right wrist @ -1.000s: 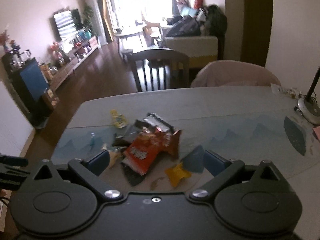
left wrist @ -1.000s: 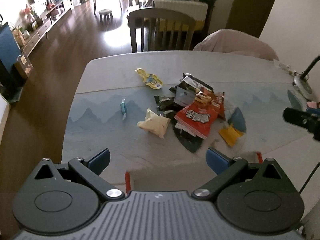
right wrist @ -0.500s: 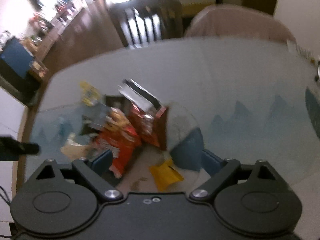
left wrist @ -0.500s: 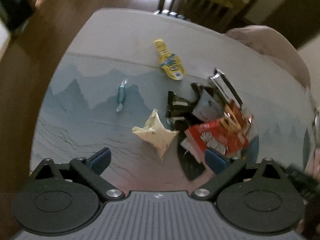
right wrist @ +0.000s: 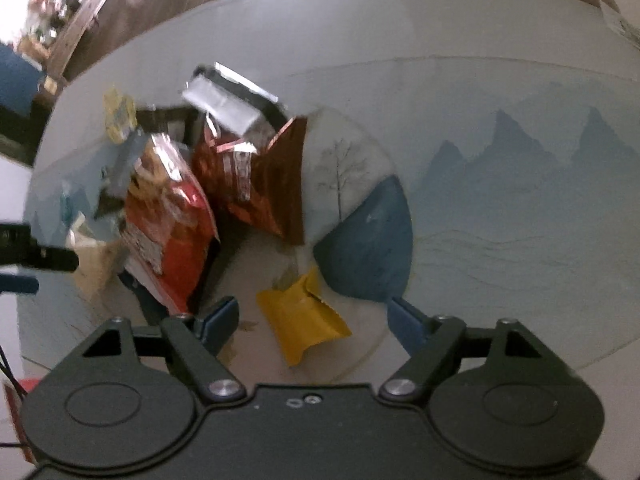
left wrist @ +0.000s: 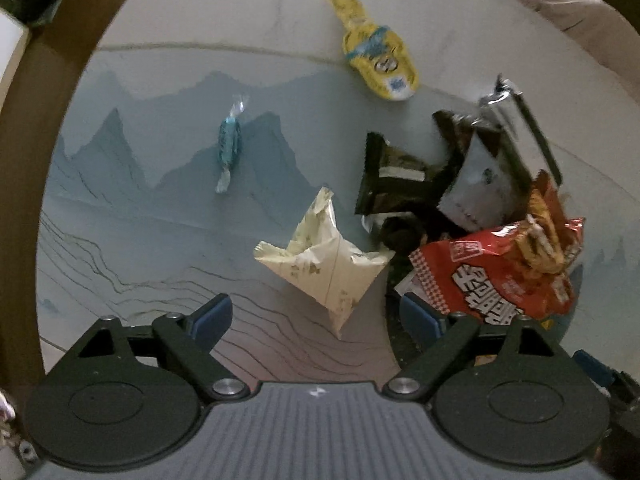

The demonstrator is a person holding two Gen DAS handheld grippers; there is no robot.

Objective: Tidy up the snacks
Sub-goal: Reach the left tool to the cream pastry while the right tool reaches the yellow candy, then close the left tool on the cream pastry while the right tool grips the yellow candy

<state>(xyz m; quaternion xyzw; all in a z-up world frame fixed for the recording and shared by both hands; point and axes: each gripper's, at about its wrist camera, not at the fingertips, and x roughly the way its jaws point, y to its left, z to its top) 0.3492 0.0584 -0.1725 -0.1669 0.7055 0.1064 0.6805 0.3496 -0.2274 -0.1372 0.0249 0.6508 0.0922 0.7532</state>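
On my left gripper [left wrist: 316, 318] the blue-padded fingers [left wrist: 210, 316] stand spread and have just been narrowing; the lower tip of a cream snack packet [left wrist: 326, 262] lies between them, and neither pad presses on it. Just beside the right-hand pad lies a red snack bag [left wrist: 496, 276], part of a loose heap with a black packet [left wrist: 394, 182] and a silver-grey packet [left wrist: 482, 186] behind it. Farther out on the mountain-print table mat [left wrist: 140, 208] I note a blue wrapped candy [left wrist: 229, 144] lying alone, and a yellow packet with blue markings [left wrist: 374, 54] at the mat's far edge. On my right gripper [right wrist: 314, 318] the fingers [right wrist: 218, 318] are likewise apart and have just been drawing inward; a small yellow packet [right wrist: 302, 316] lies between them, untouched by either pad as far as I can tell. Beyond the left-hand pad stands the red snack bag [right wrist: 168, 216], with a dark red foil bag [right wrist: 264, 180] and a silver packet [right wrist: 224, 102] behind; this part of the view is blurred. All snacks rest on the table [right wrist: 360, 20], none lifted.
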